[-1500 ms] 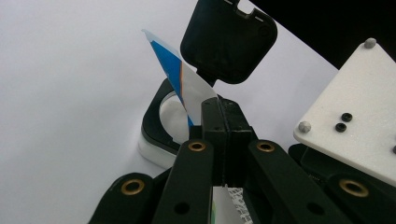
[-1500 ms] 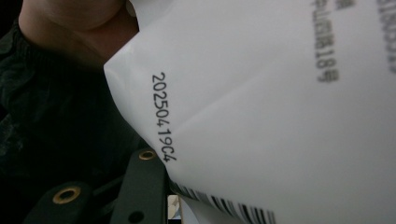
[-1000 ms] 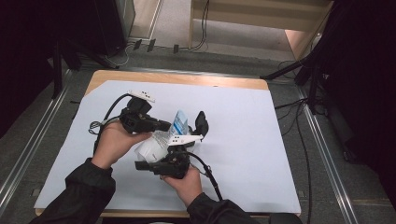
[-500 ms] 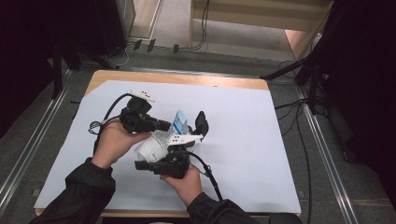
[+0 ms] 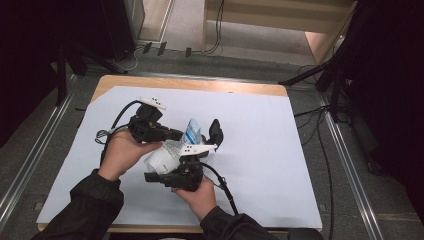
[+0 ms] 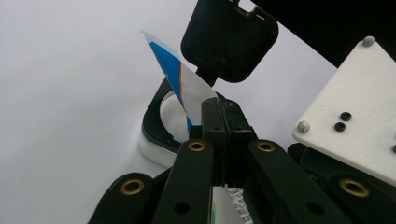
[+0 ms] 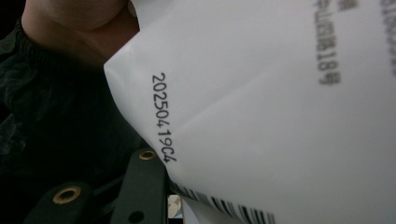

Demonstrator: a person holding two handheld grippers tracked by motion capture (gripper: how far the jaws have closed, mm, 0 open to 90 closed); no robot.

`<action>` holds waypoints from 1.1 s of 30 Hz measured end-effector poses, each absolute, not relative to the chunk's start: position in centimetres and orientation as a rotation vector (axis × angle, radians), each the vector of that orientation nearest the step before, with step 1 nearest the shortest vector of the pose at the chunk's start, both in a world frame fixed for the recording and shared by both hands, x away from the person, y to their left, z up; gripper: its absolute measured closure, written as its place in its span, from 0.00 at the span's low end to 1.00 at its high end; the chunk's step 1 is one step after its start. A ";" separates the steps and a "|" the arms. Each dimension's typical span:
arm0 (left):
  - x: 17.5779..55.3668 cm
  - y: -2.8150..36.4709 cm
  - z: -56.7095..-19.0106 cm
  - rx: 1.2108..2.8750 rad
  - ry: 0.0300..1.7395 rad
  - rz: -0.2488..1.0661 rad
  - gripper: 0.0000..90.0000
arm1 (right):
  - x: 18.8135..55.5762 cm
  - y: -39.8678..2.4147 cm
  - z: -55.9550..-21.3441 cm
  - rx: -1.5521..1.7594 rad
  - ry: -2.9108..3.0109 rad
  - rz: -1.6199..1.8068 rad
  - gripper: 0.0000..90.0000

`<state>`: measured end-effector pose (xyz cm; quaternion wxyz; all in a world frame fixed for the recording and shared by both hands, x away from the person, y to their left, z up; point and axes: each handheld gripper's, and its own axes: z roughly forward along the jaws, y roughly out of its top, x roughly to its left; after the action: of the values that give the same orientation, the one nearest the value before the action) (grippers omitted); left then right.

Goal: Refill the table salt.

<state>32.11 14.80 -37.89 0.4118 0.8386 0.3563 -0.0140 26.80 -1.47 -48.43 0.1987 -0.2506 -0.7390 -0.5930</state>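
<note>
My left gripper's fingers pressed together, pinching the blue-and-white top edge of the white packet. Packet sits between my two hands above the white table sheet, near its middle. My right gripper holds the packet's lower body; in the right gripper view its printed white face lies against one black finger. Right fingers part-spread around it.

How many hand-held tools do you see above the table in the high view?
2. The black left tool sits at centre-left, pinching the white plastic packet; the black right tool is just below it, gripping the same packet.
</note>
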 end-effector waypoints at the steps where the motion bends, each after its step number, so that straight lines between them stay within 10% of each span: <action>1: 32.1 14.8 -37.9 2.110 0.897 -0.036 1.00 | 26.8 -1.5 -48.4 -0.700 -2.068 -1.658 0.72; 33: 32.2 15.2 -37.7 2.103 0.905 -0.036 1.00 | 26.7 -1.4 -48.2 -0.688 -2.043 -1.657 0.73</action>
<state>32.22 15.23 -37.74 0.4130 0.8364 0.3600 -0.0143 26.74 -1.39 -48.22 0.2096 -0.2473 -0.7347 -0.5959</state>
